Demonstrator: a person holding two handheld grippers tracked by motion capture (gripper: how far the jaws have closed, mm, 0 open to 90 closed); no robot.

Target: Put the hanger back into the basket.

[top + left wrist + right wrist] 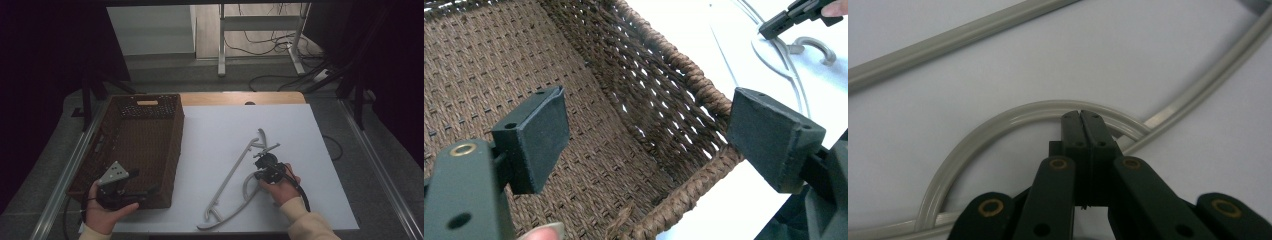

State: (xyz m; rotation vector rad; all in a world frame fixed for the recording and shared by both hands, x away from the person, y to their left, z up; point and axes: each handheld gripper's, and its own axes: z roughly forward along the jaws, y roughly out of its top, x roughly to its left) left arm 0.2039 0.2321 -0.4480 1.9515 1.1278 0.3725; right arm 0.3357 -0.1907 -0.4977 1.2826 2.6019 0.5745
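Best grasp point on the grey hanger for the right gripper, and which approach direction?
Take the hanger on its curved hook, from straight above. It lies flat on the white sheet, so side entry looks blocked, and the loop leaves bare sheet either side for a jaw. The right gripper sits at that arc with jaws pressed together; it would likely need to open first.

No text, label, brand, number or sign can be read on anything in these pictures.
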